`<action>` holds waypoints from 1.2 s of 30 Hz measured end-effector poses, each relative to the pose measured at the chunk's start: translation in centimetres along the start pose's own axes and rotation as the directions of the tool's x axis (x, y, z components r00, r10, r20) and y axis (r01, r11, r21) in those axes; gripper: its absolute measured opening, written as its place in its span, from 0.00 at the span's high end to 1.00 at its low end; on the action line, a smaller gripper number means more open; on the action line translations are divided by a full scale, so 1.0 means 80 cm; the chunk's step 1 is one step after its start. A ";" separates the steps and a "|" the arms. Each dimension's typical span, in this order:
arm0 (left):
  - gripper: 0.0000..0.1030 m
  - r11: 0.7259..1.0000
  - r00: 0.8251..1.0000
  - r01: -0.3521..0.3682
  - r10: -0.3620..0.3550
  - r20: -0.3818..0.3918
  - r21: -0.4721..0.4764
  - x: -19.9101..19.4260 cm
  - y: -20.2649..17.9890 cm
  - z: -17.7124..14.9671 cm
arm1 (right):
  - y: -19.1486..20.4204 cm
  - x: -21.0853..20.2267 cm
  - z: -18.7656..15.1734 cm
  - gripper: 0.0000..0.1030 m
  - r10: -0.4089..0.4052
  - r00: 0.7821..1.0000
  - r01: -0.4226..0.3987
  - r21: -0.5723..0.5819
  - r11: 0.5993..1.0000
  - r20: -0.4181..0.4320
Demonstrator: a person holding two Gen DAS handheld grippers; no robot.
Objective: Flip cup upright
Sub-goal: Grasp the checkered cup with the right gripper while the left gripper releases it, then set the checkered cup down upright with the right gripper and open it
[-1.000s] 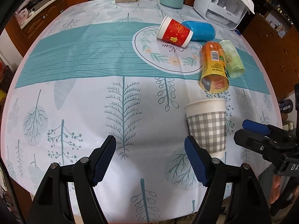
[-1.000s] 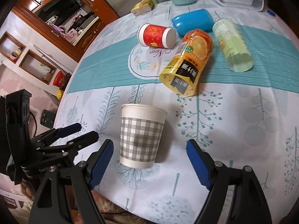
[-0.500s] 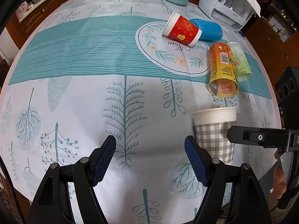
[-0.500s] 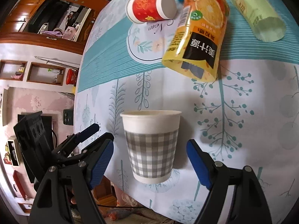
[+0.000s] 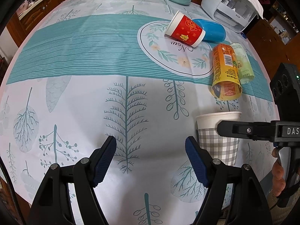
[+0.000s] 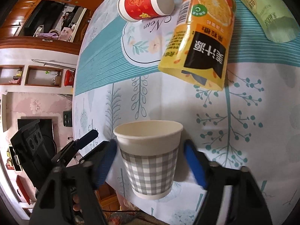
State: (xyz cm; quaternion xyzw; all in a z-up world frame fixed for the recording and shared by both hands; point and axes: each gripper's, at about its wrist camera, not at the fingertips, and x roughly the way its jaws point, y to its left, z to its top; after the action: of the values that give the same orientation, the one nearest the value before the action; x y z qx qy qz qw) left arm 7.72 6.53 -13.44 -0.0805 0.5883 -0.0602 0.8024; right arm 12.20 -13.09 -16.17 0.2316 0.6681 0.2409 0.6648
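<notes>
Fingers [image 6: 195, 166] of the right gripper [image 6: 150, 164] sit wide apart around the checkered cup [image 6: 150, 161], upright near the table [image 5: 75, 93] edge, not quite touching. Left gripper [image 5: 151, 161] gapes, holding nothing. Orange cup [image 6: 200, 37], red cup [image 6: 144, 4], green cup [image 6: 266, 13] lie tipped beyond.

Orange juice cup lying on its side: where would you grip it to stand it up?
Grip the orange juice cup across its mid-body, right gripper coming from the near side. Its open mouth faces the near edge, and the green cup crowds its right flank.
</notes>
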 end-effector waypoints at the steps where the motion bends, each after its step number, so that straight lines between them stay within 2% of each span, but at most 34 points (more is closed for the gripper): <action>1: 0.28 1.000 1.000 0.001 -0.001 0.000 -0.001 0.000 0.001 0.000 | -0.001 -0.001 0.000 0.37 0.003 1.000 -0.003 -0.002 1.000 -0.001; 7: 0.28 1.000 1.000 0.006 -0.006 -0.002 -0.003 -0.002 0.002 -0.002 | 0.005 -0.004 -0.006 0.39 0.006 1.000 -0.005 -0.050 0.999 0.013; 10: 0.28 1.000 1.000 0.004 -0.004 0.005 0.005 -0.005 -0.001 -0.004 | 0.010 -0.018 -0.013 0.39 -0.012 0.997 0.019 -0.093 0.995 0.076; 14: 0.28 1.000 1.000 0.006 -0.006 0.008 0.017 -0.009 -0.007 -0.006 | 0.016 -0.039 -0.027 0.39 -0.050 0.977 0.087 -0.172 0.981 0.208; 17: 0.28 1.000 1.000 0.007 -0.007 0.006 0.026 -0.010 -0.013 -0.009 | 0.019 -0.053 -0.041 0.39 -0.039 0.945 0.122 -0.239 0.963 0.325; 21: 0.28 0.999 1.000 0.006 -0.006 0.005 0.031 -0.010 -0.021 -0.014 | 0.019 -0.063 -0.060 0.39 -0.034 0.869 0.213 -0.311 0.926 0.493; 25: 0.28 0.999 1.000 0.001 -0.001 0.001 0.046 -0.011 -0.026 -0.018 | 0.011 -0.056 -0.081 0.39 -0.029 0.809 0.291 -0.357 0.887 0.587; 30: 0.28 0.998 1.000 -0.007 0.007 -0.001 0.058 -0.011 -0.030 -0.025 | 0.011 -0.059 -0.111 0.38 -0.025 0.778 0.339 -0.385 0.858 0.628; 36: 0.28 0.996 1.000 -0.009 0.010 -0.004 0.083 -0.012 -0.040 -0.035 | 0.019 -0.053 -0.141 0.38 -0.058 0.763 0.428 -0.436 0.791 0.644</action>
State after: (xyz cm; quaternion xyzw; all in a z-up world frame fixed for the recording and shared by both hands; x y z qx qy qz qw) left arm 4.78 3.46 -12.69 -0.0440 0.5873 -0.0811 0.8041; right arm 0.92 -14.76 -11.89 -0.0030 0.3467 0.2467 0.9049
